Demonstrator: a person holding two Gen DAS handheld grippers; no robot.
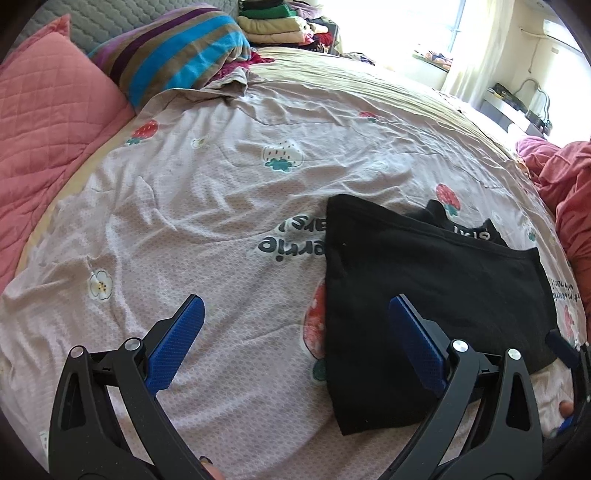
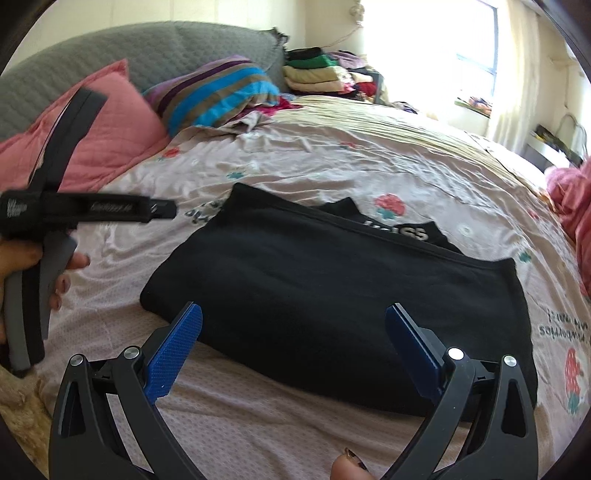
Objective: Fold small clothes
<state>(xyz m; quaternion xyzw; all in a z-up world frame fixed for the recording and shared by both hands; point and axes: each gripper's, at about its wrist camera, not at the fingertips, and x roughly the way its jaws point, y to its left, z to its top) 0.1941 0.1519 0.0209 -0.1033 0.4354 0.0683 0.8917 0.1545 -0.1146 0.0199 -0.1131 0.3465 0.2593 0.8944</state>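
A black garment (image 1: 424, 288) lies folded flat on the strawberry-print bedsheet (image 1: 207, 192), with a strip of white lettering showing at its far edge. My left gripper (image 1: 295, 314) is open and empty, hovering over the sheet at the garment's left edge. In the right wrist view the same black garment (image 2: 332, 288) fills the middle. My right gripper (image 2: 293, 321) is open and empty just above its near edge. The left gripper's body (image 2: 55, 214) and the hand holding it show at the left of the right wrist view.
A pink quilted pillow (image 1: 44, 122) and a striped blanket (image 1: 177, 59) lie at the head of the bed. A stack of folded clothes (image 1: 277, 22) sits at the far end. Pink fabric (image 1: 565, 184) is bunched at the right edge.
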